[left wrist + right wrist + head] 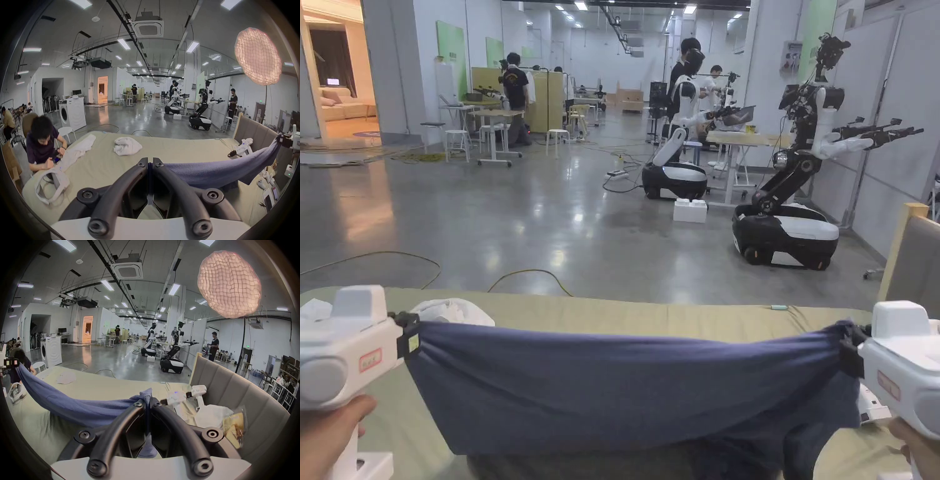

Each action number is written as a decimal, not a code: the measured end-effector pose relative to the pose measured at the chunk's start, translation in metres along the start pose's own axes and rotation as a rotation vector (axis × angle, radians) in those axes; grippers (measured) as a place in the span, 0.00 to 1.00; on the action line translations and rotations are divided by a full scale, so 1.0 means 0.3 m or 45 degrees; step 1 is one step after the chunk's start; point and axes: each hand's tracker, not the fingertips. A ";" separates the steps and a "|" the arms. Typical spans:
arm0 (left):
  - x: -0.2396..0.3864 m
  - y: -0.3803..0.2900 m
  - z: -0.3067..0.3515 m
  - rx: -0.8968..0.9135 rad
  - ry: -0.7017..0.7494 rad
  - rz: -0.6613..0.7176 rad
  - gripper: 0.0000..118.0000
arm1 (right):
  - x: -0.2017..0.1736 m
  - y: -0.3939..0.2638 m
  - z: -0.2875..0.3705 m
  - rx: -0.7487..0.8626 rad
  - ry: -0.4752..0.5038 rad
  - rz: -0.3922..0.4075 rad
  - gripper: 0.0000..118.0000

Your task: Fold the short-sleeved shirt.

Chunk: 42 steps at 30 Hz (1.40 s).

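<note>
shirt (625,394): soft, light, sagging between both tools; best held at corners.
left gripper (150,164): clamped on shirt edge.
right gripper (148,400): clamped on bunched opposite edge.

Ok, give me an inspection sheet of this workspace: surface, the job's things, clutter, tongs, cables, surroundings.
Surface: bed with olive sheet, padded headboard at the right.
Job's things: blue shirt stretched in the air between both tongs, lower edge sagging toward the sheet.
Clutter: crumpled white cloth, white headset, spare white grippers, snack bag.
Tongs: left tongs and right tongs each shut on a shirt edge.
Cables: yellow cable on the floor beyond the bed.
Surroundings: wheeled humanoid robot, washing machine, seated person by the bed.
</note>
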 end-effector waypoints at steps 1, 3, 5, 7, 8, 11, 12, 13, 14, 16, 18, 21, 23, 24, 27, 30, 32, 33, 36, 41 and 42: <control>-0.007 -0.022 0.036 -0.006 -0.010 -0.006 0.00 | 0.006 -0.021 0.034 -0.014 0.007 0.020 0.01; -0.031 -0.067 0.119 0.001 -0.018 0.011 0.00 | 0.004 -0.065 0.133 -0.021 0.007 0.039 0.01; -0.048 -0.101 0.198 0.012 -0.024 0.034 0.00 | 0.015 -0.102 0.212 -0.023 0.021 0.048 0.01; -0.065 -0.125 0.268 0.007 -0.032 0.029 0.00 | 0.007 -0.137 0.295 -0.028 0.021 0.059 0.01; -0.070 -0.148 0.307 0.008 -0.032 0.022 0.00 | 0.004 -0.162 0.333 -0.035 0.020 0.080 0.01; -0.097 -0.225 0.385 -0.035 -0.031 -0.005 0.00 | -0.014 -0.223 0.418 -0.071 0.018 0.106 0.01; -0.107 -0.263 0.413 -0.078 -0.032 -0.014 0.00 | -0.016 -0.255 0.440 -0.095 0.027 0.106 0.01; -0.116 -0.296 0.435 -0.090 -0.029 0.003 0.00 | -0.019 -0.283 0.457 -0.130 0.034 0.115 0.01; -0.126 -0.340 0.460 -0.133 -0.039 0.010 0.00 | -0.029 -0.321 0.487 -0.168 0.030 0.117 0.01; -0.158 -0.420 0.491 -0.188 -0.034 0.017 0.00 | -0.033 -0.388 0.524 -0.239 0.047 0.098 0.01; -0.177 -0.507 0.526 -0.269 -0.031 0.008 0.00 | -0.037 -0.465 0.562 -0.323 0.055 0.097 0.01; -0.199 -0.625 0.569 -0.384 -0.026 -0.012 0.00 | -0.046 -0.576 0.610 -0.467 0.064 0.065 0.01; -0.211 -0.697 0.585 -0.452 -0.044 -0.026 0.00 | -0.047 -0.650 0.634 -0.554 0.073 0.066 0.01; -0.220 -0.729 0.584 -0.498 -0.045 -0.025 0.00 | -0.051 -0.686 0.644 -0.615 0.071 0.068 0.01; -0.248 -0.809 0.568 -0.585 -0.051 -0.026 0.00 | -0.061 -0.791 0.650 -0.727 0.101 0.061 0.01; -0.270 -0.890 0.530 -0.695 -0.055 -0.084 0.00 | -0.076 -0.888 0.631 -0.810 0.109 0.111 0.01; -0.232 -0.932 0.529 -0.770 -0.059 -0.106 0.00 | -0.088 -0.932 0.613 -0.866 0.118 0.130 0.01; -0.233 -0.949 0.518 -0.794 -0.055 -0.106 0.00 | -0.096 -0.950 0.605 -0.876 0.121 0.149 0.01; -0.204 -0.980 0.518 -0.825 -0.056 -0.121 0.00 | -0.107 -0.992 0.582 -0.908 0.111 0.178 0.02; -0.177 -1.008 0.515 -0.873 -0.046 -0.128 0.00 | -0.130 -1.001 0.569 -0.961 0.079 0.226 0.16; -0.172 -1.003 0.515 -0.873 -0.042 -0.130 0.01 | -0.129 -0.992 0.571 -0.959 0.069 0.238 0.34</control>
